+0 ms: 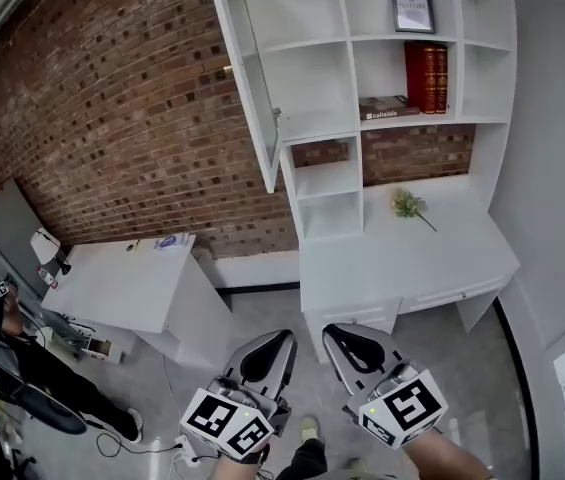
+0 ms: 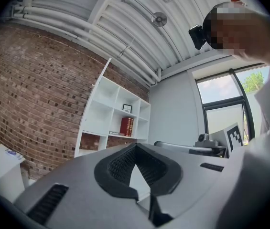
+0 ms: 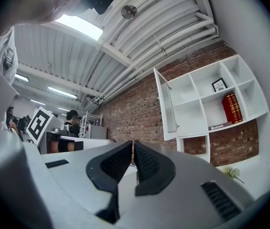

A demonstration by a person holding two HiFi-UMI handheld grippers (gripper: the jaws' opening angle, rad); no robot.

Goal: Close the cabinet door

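Looking ahead: found cabinet door point(image 1: 249, 78) open, tall, upright, swung out from shelf unit's point(image 1: 482, 78) left edge | saw left gripper point(image 1: 280, 340) and right gripper point(image 1: 334, 333) pinched together, empty, well short of shelf unit | judged left gripper nearer door.

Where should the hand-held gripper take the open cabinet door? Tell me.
Probably the cabinet door's free front edge, low down, coming from its brick wall side: it stands swung out toward you, hinged on the cabinet's left wall.
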